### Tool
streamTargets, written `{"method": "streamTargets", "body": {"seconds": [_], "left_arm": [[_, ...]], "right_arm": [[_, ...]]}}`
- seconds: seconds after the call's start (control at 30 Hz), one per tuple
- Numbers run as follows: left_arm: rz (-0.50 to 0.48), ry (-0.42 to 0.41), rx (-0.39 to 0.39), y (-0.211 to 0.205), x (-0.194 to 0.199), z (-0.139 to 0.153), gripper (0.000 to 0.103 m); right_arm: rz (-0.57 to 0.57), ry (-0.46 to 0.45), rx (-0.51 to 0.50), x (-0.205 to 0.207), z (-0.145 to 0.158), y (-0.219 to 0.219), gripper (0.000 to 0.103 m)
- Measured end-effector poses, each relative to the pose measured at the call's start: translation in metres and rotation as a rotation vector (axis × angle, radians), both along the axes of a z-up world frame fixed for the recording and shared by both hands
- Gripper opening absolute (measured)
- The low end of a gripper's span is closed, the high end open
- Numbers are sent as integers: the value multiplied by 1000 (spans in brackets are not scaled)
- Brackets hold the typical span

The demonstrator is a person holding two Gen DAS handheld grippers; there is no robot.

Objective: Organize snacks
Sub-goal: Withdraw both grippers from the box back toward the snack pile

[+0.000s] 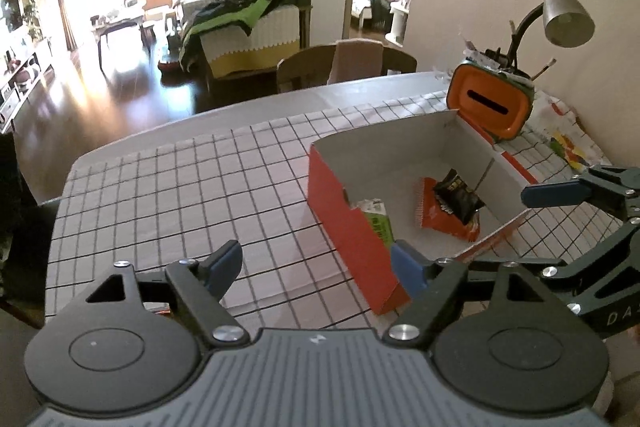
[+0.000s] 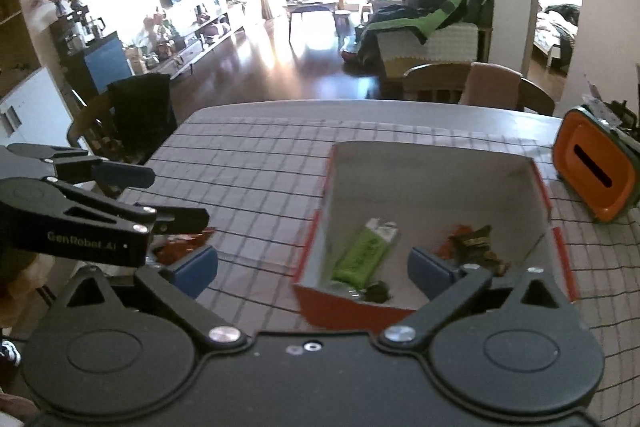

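Both my left gripper (image 1: 316, 267) and right gripper (image 2: 314, 267) stand wide and empty. The snack packets (image 1: 452, 205) lie in the red box (image 1: 352, 227) near the table's right edge: light, crinkly, slippery; I'd pinch a sealed end.

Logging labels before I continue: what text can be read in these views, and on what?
"GenRobot_AI": side of the black left gripper, right wrist view.
"DA", cut off: black right gripper, left wrist view.
Green snack packet, black snack packet, orange snack packet: print too blurred.
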State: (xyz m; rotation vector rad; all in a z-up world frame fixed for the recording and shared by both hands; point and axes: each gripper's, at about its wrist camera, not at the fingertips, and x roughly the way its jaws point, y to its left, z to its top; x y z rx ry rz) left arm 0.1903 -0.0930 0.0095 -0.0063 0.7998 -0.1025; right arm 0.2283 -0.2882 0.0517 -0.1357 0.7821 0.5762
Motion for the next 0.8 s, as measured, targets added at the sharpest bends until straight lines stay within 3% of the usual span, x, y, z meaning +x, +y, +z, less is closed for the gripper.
{"method": "streamTargets", "body": {"seconds": [0.37,0.8], "left_arm": [[36,-33,4,63,-52,-1,87],[106,79,-4,120,-95,-52,88]], "right_arm": [[49,-19,36,-36,-13,45,103],[124,-31,-61,-66,-65,107,101]]}}
